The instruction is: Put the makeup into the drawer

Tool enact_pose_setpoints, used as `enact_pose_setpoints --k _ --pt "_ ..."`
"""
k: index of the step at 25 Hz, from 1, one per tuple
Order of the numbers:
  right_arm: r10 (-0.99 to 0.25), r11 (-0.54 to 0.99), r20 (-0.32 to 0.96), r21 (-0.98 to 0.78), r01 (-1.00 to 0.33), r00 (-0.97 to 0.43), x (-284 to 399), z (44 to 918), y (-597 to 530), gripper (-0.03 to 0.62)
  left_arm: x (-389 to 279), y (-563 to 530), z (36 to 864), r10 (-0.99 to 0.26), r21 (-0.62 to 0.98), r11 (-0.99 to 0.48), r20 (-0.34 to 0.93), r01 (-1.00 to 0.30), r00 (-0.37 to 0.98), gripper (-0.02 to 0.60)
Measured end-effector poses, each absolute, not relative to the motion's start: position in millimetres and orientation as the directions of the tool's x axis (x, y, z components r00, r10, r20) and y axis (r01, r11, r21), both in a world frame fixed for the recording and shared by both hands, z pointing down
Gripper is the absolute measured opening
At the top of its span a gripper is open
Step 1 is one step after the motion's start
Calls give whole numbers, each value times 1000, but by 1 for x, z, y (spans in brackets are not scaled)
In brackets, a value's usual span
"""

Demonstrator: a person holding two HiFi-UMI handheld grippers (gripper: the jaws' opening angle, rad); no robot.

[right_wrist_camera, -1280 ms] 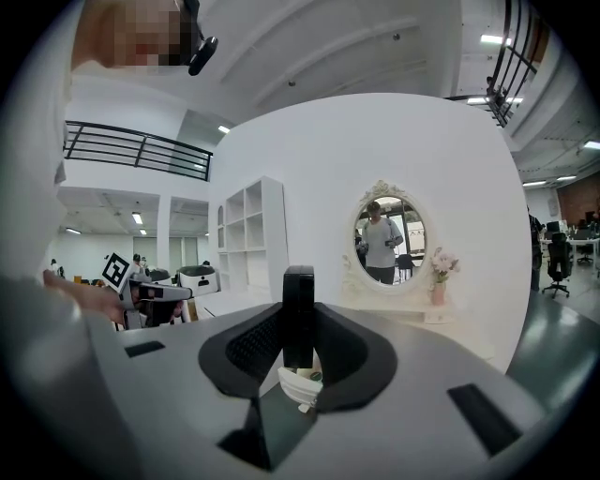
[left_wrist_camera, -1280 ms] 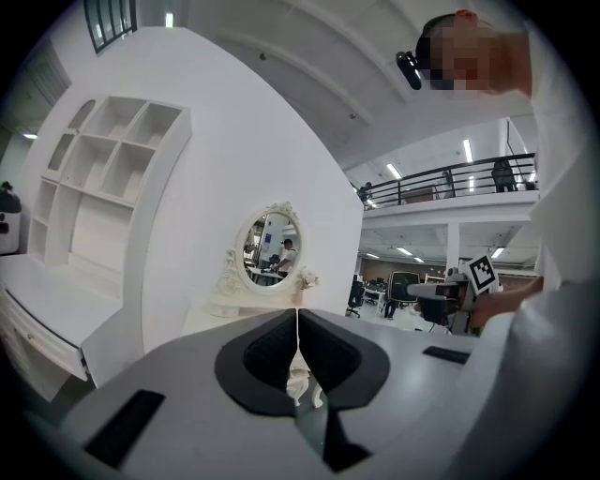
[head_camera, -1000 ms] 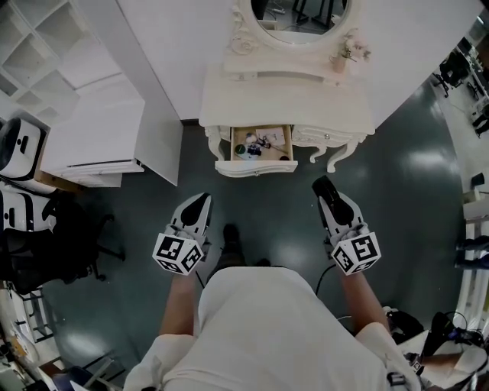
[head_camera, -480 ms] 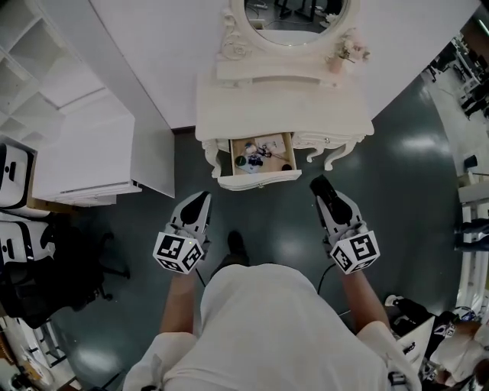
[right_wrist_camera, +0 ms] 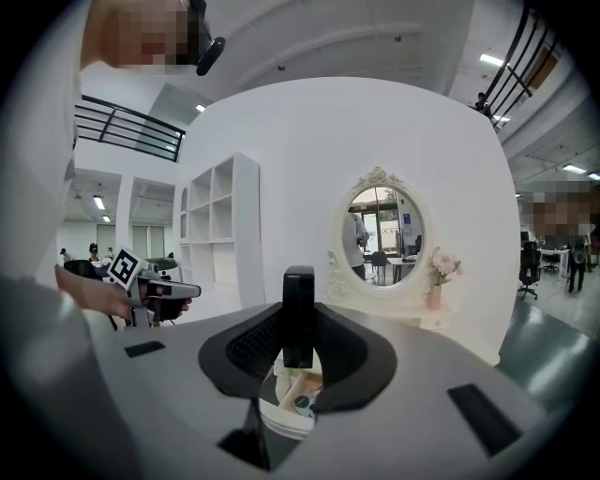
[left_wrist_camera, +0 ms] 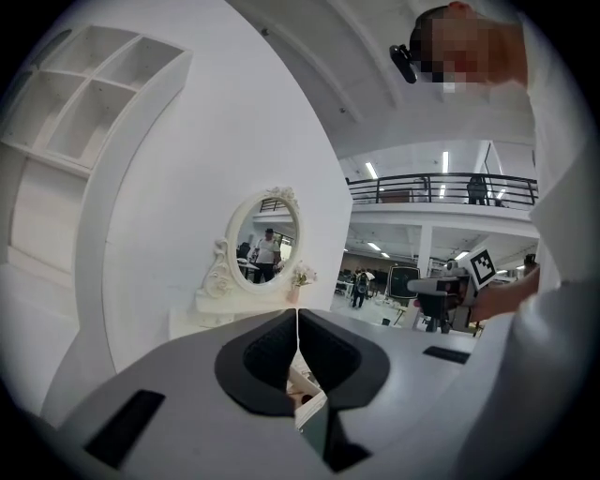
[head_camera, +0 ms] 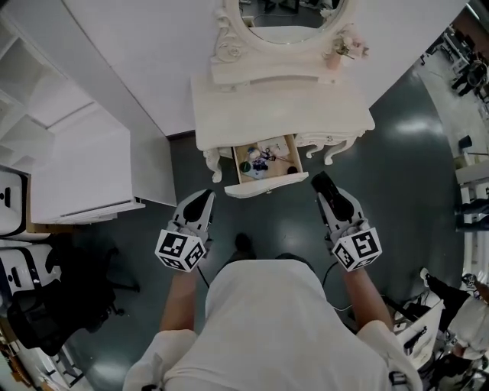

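Observation:
The white dressing table [head_camera: 283,107] stands ahead with its drawer [head_camera: 269,185] pulled out; several small makeup items [head_camera: 258,162] lie inside. My right gripper [head_camera: 325,187] hovers just right of the drawer front, shut on a black, block-shaped makeup case [right_wrist_camera: 298,317] that stands upright between its pads. In the right gripper view the drawer [right_wrist_camera: 296,401] shows below the jaws. My left gripper [head_camera: 201,205] hangs left of the drawer, shut and empty; its tips [left_wrist_camera: 297,317] meet in the left gripper view.
An oval mirror [head_camera: 289,17] and a small flower vase [head_camera: 337,55] sit on the tabletop. A white shelf unit [head_camera: 80,156] stands to the left against the wall, with office chairs [head_camera: 19,260] beyond it. Dark glossy floor [head_camera: 412,176] surrounds the table.
Both grippers have moved forward toward the dressing table; the open drawer now lies closer to their tips. The black case stays gripped in the right gripper.

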State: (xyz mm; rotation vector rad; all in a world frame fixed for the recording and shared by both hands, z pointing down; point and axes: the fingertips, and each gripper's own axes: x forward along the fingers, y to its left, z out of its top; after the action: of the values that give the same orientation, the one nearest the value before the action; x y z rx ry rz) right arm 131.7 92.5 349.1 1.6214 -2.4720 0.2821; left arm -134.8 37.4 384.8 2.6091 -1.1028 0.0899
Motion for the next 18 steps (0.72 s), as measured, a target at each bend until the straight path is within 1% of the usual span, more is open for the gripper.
enact_pose_setpoints --k 9,18 --pt "-895 352 270 -65 -934 -356 122 355 80 106 -142 16 392 -657 270 -684 175 -677 733 21" --pt "-888 361 278 -75 -930 -367 137 358 55 104 -127 -6 400 -650 266 -685 196 -678 734 21"
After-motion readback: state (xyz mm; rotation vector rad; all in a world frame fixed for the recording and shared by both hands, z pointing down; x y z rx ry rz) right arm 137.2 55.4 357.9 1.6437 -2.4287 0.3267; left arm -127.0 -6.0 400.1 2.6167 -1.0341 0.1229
